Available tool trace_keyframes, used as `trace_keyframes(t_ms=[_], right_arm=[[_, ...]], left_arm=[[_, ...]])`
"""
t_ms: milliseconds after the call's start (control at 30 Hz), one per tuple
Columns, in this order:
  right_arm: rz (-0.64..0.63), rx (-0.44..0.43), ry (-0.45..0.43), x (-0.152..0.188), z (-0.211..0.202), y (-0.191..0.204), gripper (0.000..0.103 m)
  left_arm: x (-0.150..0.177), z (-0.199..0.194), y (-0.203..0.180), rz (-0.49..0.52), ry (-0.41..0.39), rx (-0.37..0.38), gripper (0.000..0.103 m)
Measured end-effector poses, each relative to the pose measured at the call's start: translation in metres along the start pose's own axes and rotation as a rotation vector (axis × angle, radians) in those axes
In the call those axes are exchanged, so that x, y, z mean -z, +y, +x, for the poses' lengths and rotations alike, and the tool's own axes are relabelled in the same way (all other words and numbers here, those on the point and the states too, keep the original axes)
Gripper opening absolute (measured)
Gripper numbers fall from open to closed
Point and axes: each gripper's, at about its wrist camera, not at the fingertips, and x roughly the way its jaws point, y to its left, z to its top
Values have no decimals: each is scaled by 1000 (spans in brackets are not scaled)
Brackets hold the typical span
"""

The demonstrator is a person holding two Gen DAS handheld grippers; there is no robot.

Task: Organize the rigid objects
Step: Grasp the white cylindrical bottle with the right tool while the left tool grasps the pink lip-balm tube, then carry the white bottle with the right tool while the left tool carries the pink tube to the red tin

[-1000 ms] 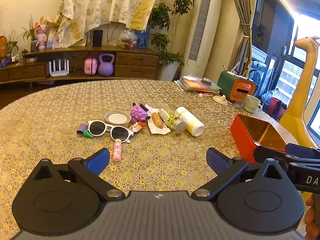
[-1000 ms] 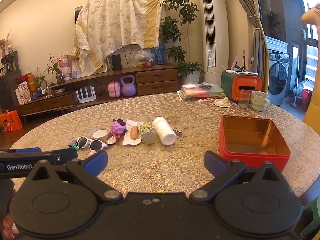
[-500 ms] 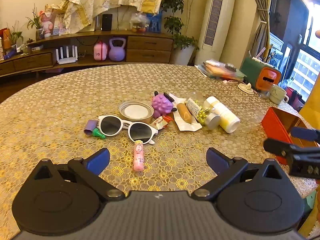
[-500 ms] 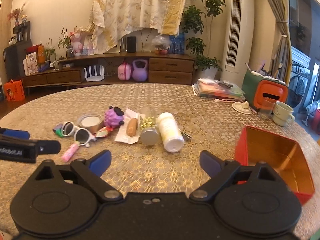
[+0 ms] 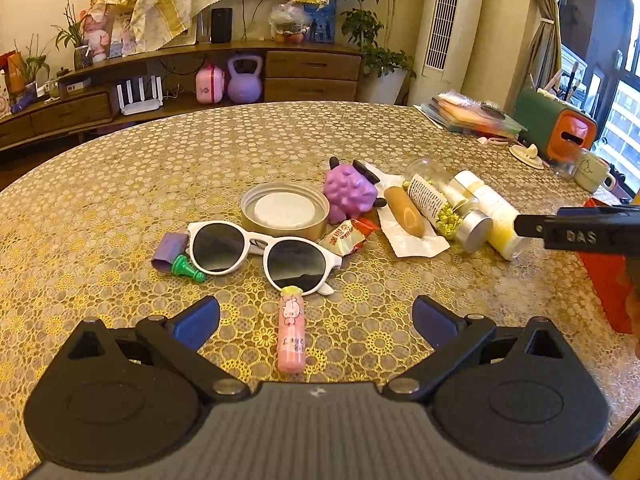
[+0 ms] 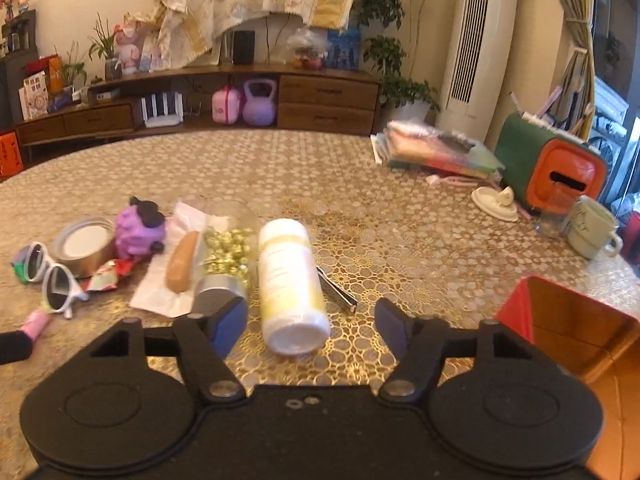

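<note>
A pile of small items lies mid-table: white sunglasses [image 5: 260, 250], a round tin lid [image 5: 285, 210], a purple toy [image 5: 351, 192], a glass jar of gold bits [image 5: 448, 204] and a white bottle [image 6: 292, 280] on its side. A pink tube [image 5: 291, 330] lies between the wide jaws of my left gripper [image 5: 316, 320], which is open and not touching it. My right gripper [image 6: 312, 326] hovers at the bottle's near end. Its jaws are closing, and the pads stand apart from the bottle. An open red tin box [image 6: 568, 328] sits at the right.
A nail clipper [image 6: 336, 288] lies right of the bottle. A green pawn [image 5: 186, 270] and a candy wrapper [image 5: 346, 234] lie by the sunglasses. Books [image 6: 436, 148], a green-orange box [image 6: 552, 164], a glass and a mug [image 6: 592, 228] stand at the far right.
Both grippers came forward and down toward the pile. The pink tube now lies between the left jaws. The right jaws have narrowed around the bottle's end.
</note>
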Motion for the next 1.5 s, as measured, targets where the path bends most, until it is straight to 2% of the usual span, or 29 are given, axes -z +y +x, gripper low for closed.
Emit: trace_keyframes(t_ms=[67,100,167,267,333,567,833,933,1500], right_arm=[[5,-4,21,-3,12,-1,58],[9,-13,30,-5,17,-2,57],[15,-18,46,-7,25,-2,57],[8,-19,61,-9,35,-1,56],[7,-23,68,-9,39,1,54],[-8,-27,75,-10,45,6,49],[-21,-15,78,-12,46,11,47],[-20,-16,76,-13,45,11,46],[5,-24,24,-8,6,9,44]], left_arm=[[-1,6,-1,4,14,0,89],[-1,9,-2,4,22,-1,89],[1,13,-2,3,24,-12,88],[2,19,0,0,34,-11,73],[2,22,0,-3,38,-16,69],[5,29,-2,13,49,-29,40],[6,31,-9,66,31,-51,16],[8,30,-12,88,15,-81,16],[1,6,-22,96,-17,-32,16]])
